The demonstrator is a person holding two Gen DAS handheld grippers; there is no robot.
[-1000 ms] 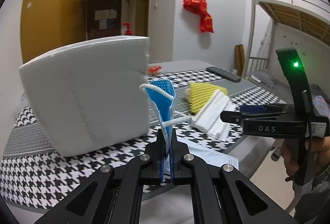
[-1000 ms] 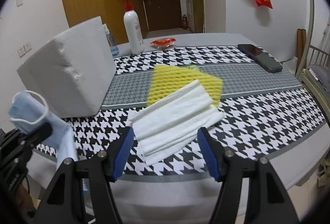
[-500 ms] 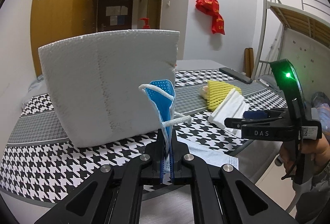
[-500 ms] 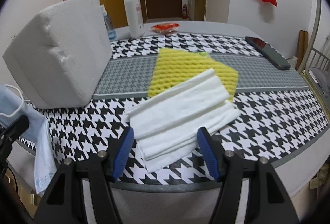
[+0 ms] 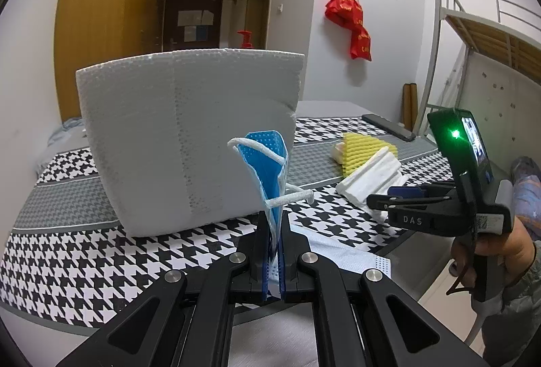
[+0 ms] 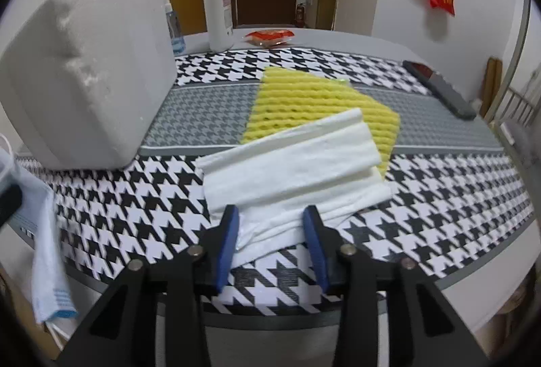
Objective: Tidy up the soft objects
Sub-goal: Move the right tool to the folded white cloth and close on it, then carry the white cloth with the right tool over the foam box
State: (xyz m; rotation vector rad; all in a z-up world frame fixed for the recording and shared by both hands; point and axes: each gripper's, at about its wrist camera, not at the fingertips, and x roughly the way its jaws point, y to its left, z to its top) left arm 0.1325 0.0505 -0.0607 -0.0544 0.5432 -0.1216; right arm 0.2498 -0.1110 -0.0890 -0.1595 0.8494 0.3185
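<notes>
My left gripper is shut on a blue face mask. The mask's upper part stands above the fingers with its white ear loops sticking out, and the rest droops below. My right gripper is low over the table's front edge with its jaws closing. The near corner of a folded white cloth lies between its blue pads, not visibly squeezed. The cloth rests partly on a yellow foam net. A hand holds the right gripper at the right of the left wrist view.
A big white styrofoam block stands on the houndstooth tablecloth at the left. Behind it are a pump bottle and a red packet. A dark phone lies far right. A bunk bed stands right of the table.
The right gripper came down closer to the white cloth and its jaws narrowed around the cloth's near corner. The left gripper shifted a little, still shut on the mask, bringing the styrofoam block to the middle of its view.
</notes>
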